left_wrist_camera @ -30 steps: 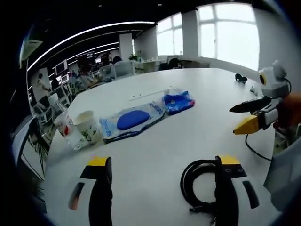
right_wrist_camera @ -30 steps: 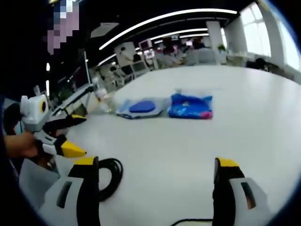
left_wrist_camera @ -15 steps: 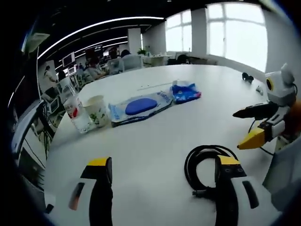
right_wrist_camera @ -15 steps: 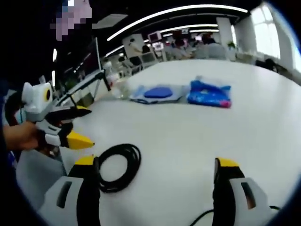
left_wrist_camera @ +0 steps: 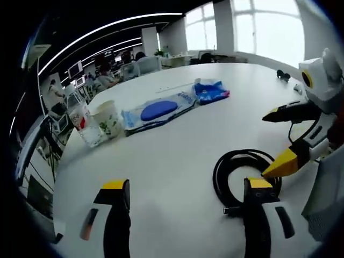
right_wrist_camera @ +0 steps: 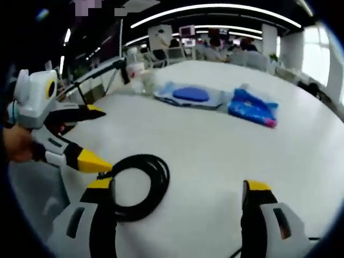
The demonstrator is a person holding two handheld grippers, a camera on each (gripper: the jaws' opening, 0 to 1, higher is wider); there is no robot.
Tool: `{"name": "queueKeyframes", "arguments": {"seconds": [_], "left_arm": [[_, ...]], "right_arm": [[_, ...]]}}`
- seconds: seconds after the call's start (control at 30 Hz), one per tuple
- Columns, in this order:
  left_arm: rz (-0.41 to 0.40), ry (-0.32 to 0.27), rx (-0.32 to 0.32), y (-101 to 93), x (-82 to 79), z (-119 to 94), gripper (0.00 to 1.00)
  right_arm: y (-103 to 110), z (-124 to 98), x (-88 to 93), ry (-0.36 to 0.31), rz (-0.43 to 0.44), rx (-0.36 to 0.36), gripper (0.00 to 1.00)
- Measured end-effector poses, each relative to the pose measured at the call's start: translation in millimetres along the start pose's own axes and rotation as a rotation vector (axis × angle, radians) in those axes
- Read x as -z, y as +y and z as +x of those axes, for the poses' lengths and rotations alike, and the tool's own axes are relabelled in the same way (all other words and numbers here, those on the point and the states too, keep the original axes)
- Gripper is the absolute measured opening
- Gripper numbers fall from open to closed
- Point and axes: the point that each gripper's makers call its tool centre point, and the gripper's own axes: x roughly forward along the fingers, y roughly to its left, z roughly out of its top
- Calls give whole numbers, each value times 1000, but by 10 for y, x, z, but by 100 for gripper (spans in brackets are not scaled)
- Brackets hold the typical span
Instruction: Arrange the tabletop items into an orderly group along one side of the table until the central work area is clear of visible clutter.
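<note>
Right gripper (right_wrist_camera: 174,207) with jaws spread wide over a white table (right_wrist_camera: 215,145) — a coiled black cable (right_wrist_camera: 137,185) touches its left jaw, the left gripper (right_wrist_camera: 86,137) open just beyond.

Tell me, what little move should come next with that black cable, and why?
Probably ease the left gripper forward until its open jaws straddle the coiled black cable, then close. The coil lies alone on the white table, apart from the cups and blue packets already lined up along the far side.

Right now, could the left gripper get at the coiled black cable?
Probably yes: the left gripper is open, and the coiled black cable lies on bare table beside its right jaw, though the right gripper hovers close by.
</note>
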Motion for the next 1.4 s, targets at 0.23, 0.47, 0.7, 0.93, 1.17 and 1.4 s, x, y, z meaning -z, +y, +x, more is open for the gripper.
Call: {"name": "queueKeyframes", "arguments": {"seconds": [0.23, 0.47, 0.7, 0.93, 1.17, 1.4], "left_arm": [[-1, 26, -1, -41, 50, 65, 84], [37, 53, -20, -62, 109, 97, 78], [46, 75, -23, -86, 159, 116, 71], [85, 100, -16, -157, 146, 144, 61], [96, 116, 21, -293, 164, 178, 47], [132, 124, 49, -418, 168, 181, 30]], "right_arm": [[-30, 25, 80, 28, 11, 34, 85], [45, 67, 167, 65, -22, 26, 77], [130, 97, 206, 88, -59, -9, 70], [116, 132, 162, 100, -77, 0, 60], [170, 161, 138, 108, -114, -10, 49], [238, 186, 114, 110, -133, -19, 30]]}}
